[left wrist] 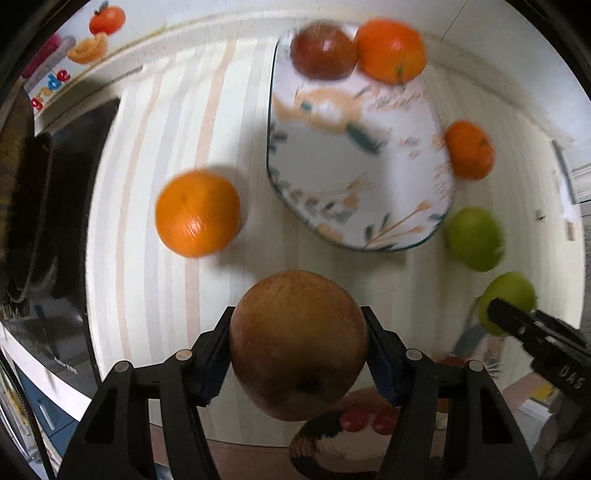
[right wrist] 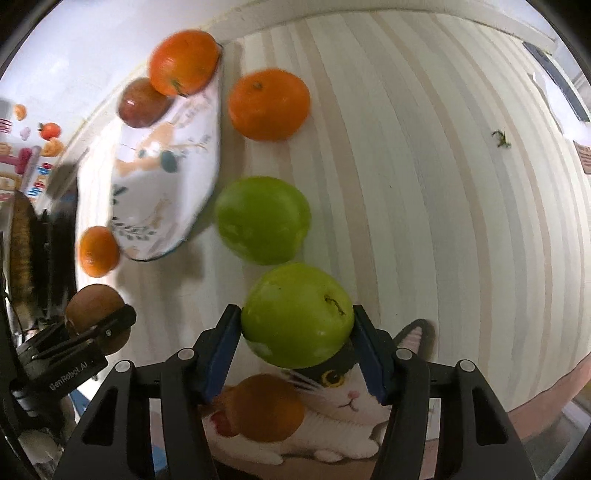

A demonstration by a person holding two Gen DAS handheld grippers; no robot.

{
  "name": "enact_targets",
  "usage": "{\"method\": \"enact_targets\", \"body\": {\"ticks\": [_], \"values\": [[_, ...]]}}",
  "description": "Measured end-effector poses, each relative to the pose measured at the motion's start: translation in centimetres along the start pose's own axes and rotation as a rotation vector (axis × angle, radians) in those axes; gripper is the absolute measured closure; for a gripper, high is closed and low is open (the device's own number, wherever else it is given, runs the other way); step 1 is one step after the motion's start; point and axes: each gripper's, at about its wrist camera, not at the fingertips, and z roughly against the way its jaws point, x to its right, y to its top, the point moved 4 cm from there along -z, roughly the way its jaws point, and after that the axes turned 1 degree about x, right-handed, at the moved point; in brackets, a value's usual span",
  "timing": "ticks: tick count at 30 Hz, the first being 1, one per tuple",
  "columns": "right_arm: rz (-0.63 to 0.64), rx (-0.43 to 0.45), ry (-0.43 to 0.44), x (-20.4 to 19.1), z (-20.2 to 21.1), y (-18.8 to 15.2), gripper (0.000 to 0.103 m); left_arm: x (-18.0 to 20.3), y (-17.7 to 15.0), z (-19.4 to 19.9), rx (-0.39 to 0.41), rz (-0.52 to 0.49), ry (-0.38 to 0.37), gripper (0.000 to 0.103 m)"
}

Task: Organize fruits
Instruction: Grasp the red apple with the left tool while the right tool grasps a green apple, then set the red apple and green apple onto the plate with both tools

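Note:
My left gripper (left wrist: 298,350) is shut on a red-yellow apple (left wrist: 298,343), held above the striped tablecloth; it also shows in the right wrist view (right wrist: 96,317). My right gripper (right wrist: 295,332) is shut on a green apple (right wrist: 297,314), also visible in the left wrist view (left wrist: 509,299). A floral plate (left wrist: 354,162) holds a dark red apple (left wrist: 323,50) and an orange (left wrist: 391,50) at its far end. Loose on the cloth lie an orange (left wrist: 197,212), a mandarin (left wrist: 470,149) and a second green apple (left wrist: 473,238).
The table's near edge runs below both grippers. Beyond it lies a cat-print mat (right wrist: 343,402) on the floor. A dark appliance (left wrist: 62,206) stands at the table's left. A wall with fruit stickers (left wrist: 105,20) runs behind. A small green stem (right wrist: 501,139) lies on the right cloth.

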Motion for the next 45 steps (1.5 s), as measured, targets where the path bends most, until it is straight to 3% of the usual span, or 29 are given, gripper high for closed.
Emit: {"method": "enact_targets", "body": {"ticks": [4, 8, 13, 21, 30, 32, 33, 34, 36, 37, 45], "values": [[0.018, 0.042, 0.051, -1.9, 2.7, 0.8, 0.041, 0.0, 1.6, 3.8, 0.060, 0.004, -0.059, 0.041], [0.056, 0.075, 0.106, -4.4, 4.6, 3.4, 0.041, 0.0, 6.0, 6.1, 0.082, 0.025, -0.110, 0.041], [0.121, 0.096, 0.088, -8.1, 2.9, 8.3, 0.041, -0.5, 11.1, 4.5, 0.047, 0.071, -0.136, 0.041], [0.192, -0.007, -0.012, -10.1, -3.1, 14.1, 0.041, -1.4, 16.9, -1.2, -0.090, 0.111, -0.102, 0.041], [0.230, -0.069, -0.049, -11.2, -5.3, 16.4, 0.041, -1.1, 18.8, -3.6, -0.145, 0.100, -0.060, 0.041], [0.215, -0.093, -0.044, -11.0, -5.8, 16.6, 0.032, -1.0, 19.0, -3.8, -0.143, 0.081, -0.055, 0.041], [0.211, -0.093, -0.048, -11.0, -5.8, 16.7, 0.016, -1.1, 19.0, -3.8, -0.132, 0.075, -0.039, 0.041], [0.207, -0.088, -0.048, -10.9, -5.7, 16.8, 0.011, -1.4, 19.0, -3.9, -0.125, 0.078, -0.030, 0.039], [0.206, -0.090, -0.046, -10.8, -5.5, 16.7, 0.011, -1.8, 18.8, -3.7, -0.115, 0.091, -0.039, 0.022], [0.201, -0.090, -0.051, -10.6, -5.3, 16.6, 0.010, -2.0, 18.7, -3.5, -0.108, 0.097, -0.042, 0.020], [0.176, -0.068, -0.073, -8.8, -3.8, 16.2, 0.009, -3.5, 17.8, -1.2, -0.052, 0.100, -0.031, 0.018]]}}
